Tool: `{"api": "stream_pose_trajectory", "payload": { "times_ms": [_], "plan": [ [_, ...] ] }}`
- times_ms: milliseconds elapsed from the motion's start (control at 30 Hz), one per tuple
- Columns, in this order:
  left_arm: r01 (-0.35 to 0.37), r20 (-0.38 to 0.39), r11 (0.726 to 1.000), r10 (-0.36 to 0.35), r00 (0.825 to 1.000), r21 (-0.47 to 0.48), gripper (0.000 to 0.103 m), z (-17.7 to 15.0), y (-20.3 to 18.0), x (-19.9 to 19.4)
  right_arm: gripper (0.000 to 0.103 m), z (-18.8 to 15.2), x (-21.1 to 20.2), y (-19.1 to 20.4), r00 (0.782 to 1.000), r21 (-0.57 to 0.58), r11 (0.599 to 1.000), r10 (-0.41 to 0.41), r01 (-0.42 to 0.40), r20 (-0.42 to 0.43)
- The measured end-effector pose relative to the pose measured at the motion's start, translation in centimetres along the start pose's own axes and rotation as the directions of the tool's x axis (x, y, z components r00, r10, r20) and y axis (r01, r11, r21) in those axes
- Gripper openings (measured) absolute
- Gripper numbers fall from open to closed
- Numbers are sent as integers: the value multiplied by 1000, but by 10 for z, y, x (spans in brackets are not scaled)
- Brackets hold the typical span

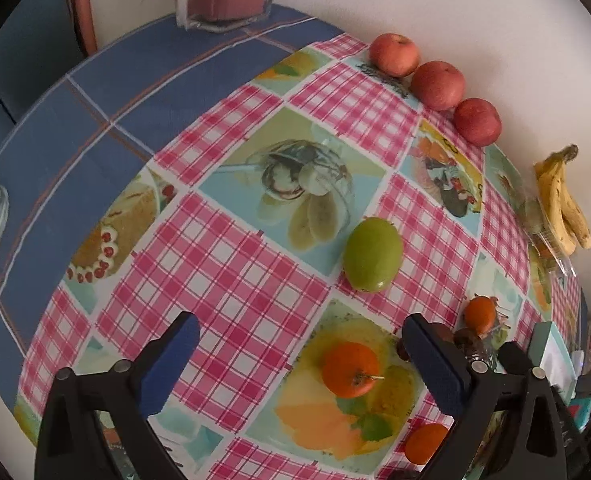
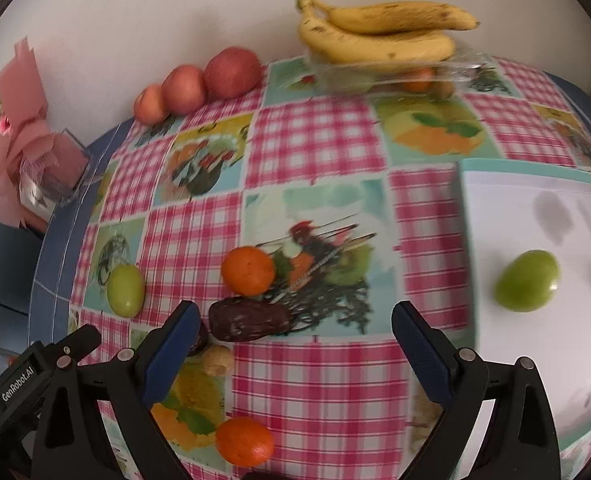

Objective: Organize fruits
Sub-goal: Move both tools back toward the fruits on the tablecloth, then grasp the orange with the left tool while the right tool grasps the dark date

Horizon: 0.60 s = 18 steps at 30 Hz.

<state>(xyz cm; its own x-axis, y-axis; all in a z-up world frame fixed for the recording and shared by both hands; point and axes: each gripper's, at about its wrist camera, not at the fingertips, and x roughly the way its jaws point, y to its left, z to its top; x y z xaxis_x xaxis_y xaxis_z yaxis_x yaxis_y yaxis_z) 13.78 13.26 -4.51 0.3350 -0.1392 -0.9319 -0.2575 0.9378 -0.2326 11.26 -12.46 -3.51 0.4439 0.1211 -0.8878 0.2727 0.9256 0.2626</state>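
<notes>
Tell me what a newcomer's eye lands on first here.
The loud pink checked tablecloth comes first. Then three red apples lined along the wall, and bananas atop a clear box at the back. A green fruit sits on the white tray, at the right.

Seen from the right wrist, three apples (image 2: 199,86) are lined along the wall at eleven o'clock, bananas (image 2: 379,32) are stacked at twelve, and a tray (image 2: 507,200) is set at three o'clock on the surface (image 2: 319,380).
</notes>
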Motion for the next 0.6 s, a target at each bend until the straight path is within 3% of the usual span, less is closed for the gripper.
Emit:
{"api": "stream_pose_trajectory", "payload": {
  "times_ms": [267, 367, 600],
  "plan": [
    [16, -28, 997, -18, 999, -70, 102, 3, 15, 7, 95, -3, 26, 16, 999, -49, 999, -13, 11, -43],
    [11, -30, 998, -12, 999, -62, 102, 3, 12, 7, 86, -3, 32, 21, 999, -67, 998, -20, 17, -49],
    [58, -68, 998, -61, 996, -38, 102, 0, -1, 15, 77, -5, 39, 26, 998, -81, 997, -14, 9, -62]
  ]
}}
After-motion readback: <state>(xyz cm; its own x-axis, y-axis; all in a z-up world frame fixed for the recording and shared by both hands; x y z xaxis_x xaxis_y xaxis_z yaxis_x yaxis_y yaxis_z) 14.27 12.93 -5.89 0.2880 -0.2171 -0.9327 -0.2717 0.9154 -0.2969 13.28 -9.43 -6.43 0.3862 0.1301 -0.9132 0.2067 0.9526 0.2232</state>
